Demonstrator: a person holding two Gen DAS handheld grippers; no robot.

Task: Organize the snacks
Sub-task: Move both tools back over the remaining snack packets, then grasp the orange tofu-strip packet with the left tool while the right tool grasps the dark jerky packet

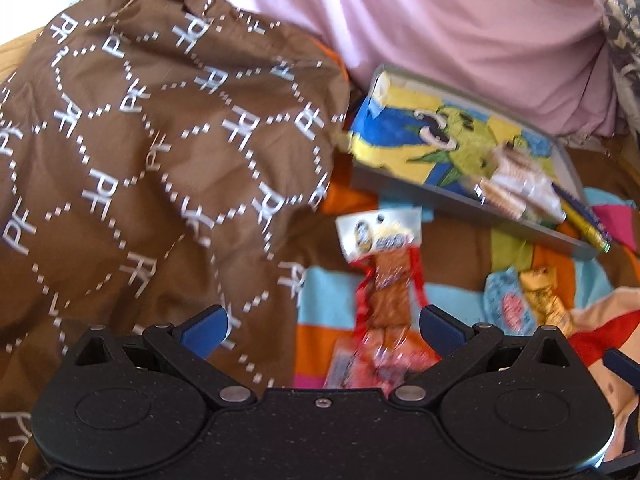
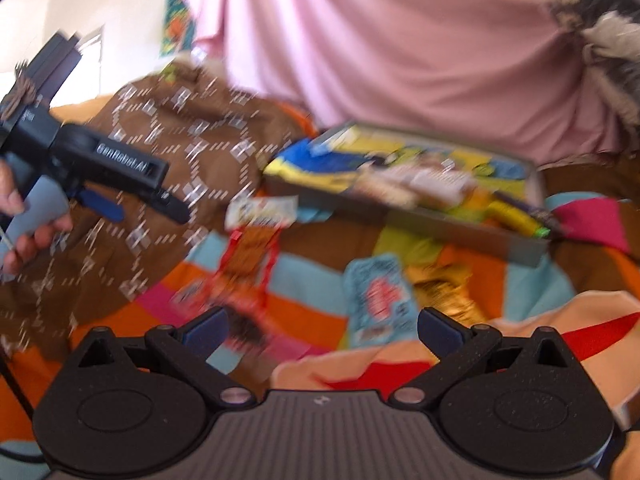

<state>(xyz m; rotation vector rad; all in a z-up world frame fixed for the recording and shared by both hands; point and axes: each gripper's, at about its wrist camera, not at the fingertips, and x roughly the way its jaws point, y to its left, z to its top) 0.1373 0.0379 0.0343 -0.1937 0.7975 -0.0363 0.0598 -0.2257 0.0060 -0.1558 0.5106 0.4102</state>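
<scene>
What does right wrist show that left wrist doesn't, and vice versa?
Only the right wrist view: the black left gripper seen from outside, jaws open, gripped by a hand, plus the right gripper, open.

Only the left wrist view: the left gripper's own open fingers straddling the red-and-brown snack packet.

Both: the brown patterned cloth bag, the grey tray holding a yellow-blue cartoon snack bag, the light-blue round-label packet, the gold-wrapped snack and the striped multicolour cloth.

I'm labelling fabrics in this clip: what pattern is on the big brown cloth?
White dotted hexagons with white "PF" letters on the brown cloth, clearest in the left wrist view.
</scene>
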